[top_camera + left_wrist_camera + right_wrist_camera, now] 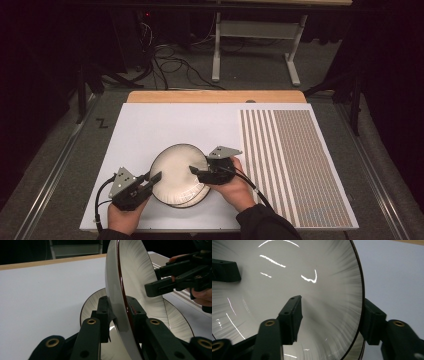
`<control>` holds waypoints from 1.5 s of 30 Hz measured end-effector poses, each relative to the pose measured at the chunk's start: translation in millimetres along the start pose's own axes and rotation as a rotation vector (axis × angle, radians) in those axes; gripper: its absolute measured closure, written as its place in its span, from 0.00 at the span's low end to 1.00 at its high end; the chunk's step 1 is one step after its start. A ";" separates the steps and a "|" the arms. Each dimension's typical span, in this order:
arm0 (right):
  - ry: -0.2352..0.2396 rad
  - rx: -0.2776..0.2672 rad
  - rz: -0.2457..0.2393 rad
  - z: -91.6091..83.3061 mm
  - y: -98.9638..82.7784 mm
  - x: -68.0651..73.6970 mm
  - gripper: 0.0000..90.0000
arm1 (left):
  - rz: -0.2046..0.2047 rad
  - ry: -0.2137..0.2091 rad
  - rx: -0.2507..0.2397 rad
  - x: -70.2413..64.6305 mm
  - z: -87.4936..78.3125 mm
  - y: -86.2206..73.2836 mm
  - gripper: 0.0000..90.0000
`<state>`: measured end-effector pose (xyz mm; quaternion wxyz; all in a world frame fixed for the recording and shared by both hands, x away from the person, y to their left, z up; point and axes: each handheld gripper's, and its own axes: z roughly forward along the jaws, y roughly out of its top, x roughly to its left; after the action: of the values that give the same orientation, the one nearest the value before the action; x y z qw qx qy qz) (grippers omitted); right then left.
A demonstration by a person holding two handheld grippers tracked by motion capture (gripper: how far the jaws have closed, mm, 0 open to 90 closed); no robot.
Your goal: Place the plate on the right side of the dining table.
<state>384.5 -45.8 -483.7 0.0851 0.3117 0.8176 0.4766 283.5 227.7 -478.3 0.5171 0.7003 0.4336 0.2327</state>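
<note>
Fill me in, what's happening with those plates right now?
A person holds a gripper in each hand over the white board on the table. The left gripper is clamped on the rim of the upper white ceramic plate with a dark rim, which is tilted up on edge above a second matching plate lying flat. The right gripper straddles the tilted plate's opposite rim, one of its fingers on each face; whether it is pressing is unclear. To the right lies a striped patterned mat.

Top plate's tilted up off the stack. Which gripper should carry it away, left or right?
Probably left. The left gripper is shut on the lifted plate's rim, while the right gripper's jaws straddle the opposite rim with a gap. A lower plate lies beneath.
</note>
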 end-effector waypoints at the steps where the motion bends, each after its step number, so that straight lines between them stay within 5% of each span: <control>1: 0.000 0.000 0.000 0.0 0.0 0.0 0.51 | 0.000 0.000 0.000 0.0 0.0 0.0 0.84; 10: 0.057 0.017 0.055 0.5 -0.1 -11.0 0.68 | -0.010 -0.004 -0.002 1.0 -0.8 1.2 0.85; 20: 0.043 -0.040 0.039 -19.3 4.1 -3.9 0.82 | -0.048 0.016 -0.001 -0.8 -9.0 6.8 0.90; 45: -0.024 -0.155 -0.031 -63.9 8.3 7.3 0.89 | -0.025 -0.020 -0.051 -13.4 -7.3 20.2 0.87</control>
<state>354.4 -85.0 -441.7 0.1259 0.2972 0.7819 0.5334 278.4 218.4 -455.4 0.5420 0.6838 0.4310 0.2301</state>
